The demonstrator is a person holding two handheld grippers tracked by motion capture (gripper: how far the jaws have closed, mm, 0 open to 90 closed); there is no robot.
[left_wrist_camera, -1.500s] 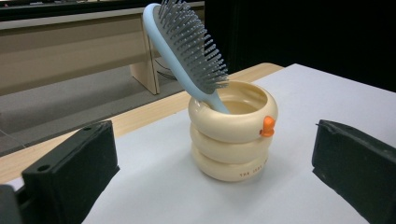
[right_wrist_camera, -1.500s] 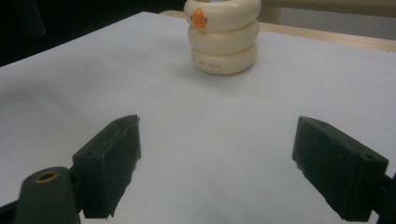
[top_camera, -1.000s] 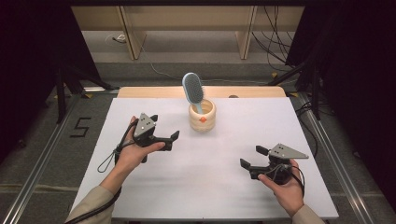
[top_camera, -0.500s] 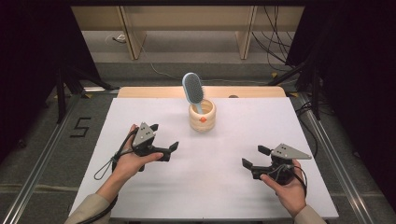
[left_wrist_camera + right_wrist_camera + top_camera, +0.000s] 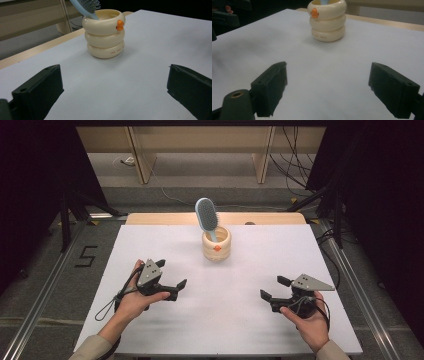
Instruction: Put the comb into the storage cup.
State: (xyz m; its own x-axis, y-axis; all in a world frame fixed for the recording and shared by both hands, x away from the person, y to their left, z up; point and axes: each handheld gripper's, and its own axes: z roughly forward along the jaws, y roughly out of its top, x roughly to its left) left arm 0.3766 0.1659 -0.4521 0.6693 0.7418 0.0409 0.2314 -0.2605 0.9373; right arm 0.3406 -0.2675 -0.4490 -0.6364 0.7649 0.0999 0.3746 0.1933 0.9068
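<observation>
Left gripper: we hold the left gripper low over the near left part of the table, jaws spread wide with nothing between them.
Left gripper's aim: in the left gripper view its two black jaws frame bare white surface, and the holder stands beyond the gap, well apart from them.
Right gripper: we hold the right gripper over the near right part of the table, jaws likewise wide apart and empty.
Right gripper's aim: its jaws also point toward the holder, with a stretch of bare surface between.
Holder: a cream ringed holder of three stacked rings, with a small orange duck bill on the top ring, stands upright near the far middle of the table.
Hairbrush: a light blue hairbrush stands handle-down inside the holder, bristle head sticking up and leaning over the rim.
Table: the white table carries the holder; a wooden strip runs along its far edge.
</observation>
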